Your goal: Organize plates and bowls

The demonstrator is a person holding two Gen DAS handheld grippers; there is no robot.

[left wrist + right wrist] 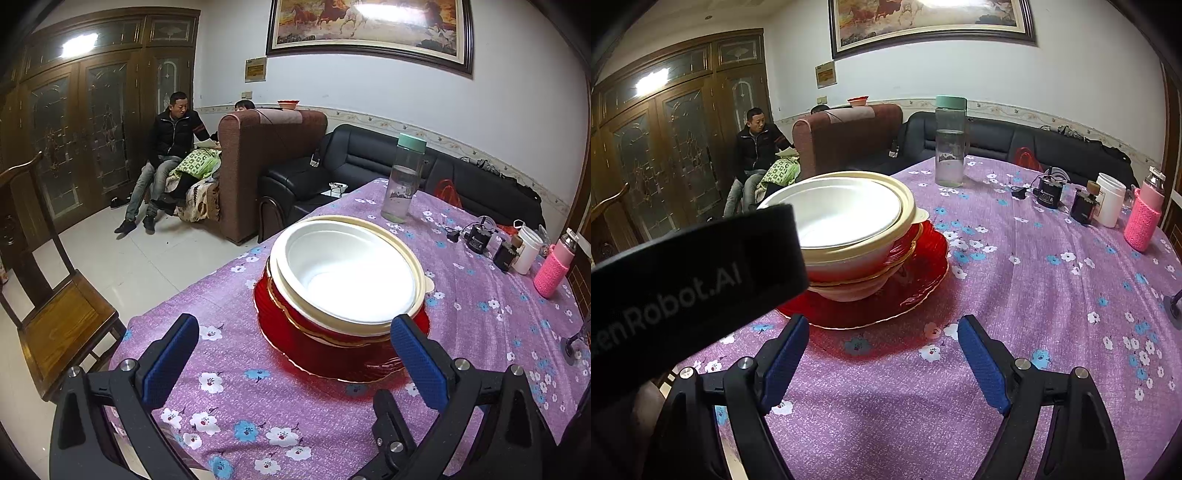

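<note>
Stack of bowls sits nested on a red plate, mid tabletop, purple flowered cloth. Left claw spread wide, empty, just short of the plate. Right claw also spread, empty, near the plate's rim. Black strap blocks the right view's left side, covering part of the bowls. Behind: clear bottle; far right, white cup, pink-sleeved bottle.

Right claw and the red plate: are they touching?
Apart. In the right wrist view, the open right claw sits short of the red plate, with purple tablecloth visible between the fingertips and the plate's rim.
</note>
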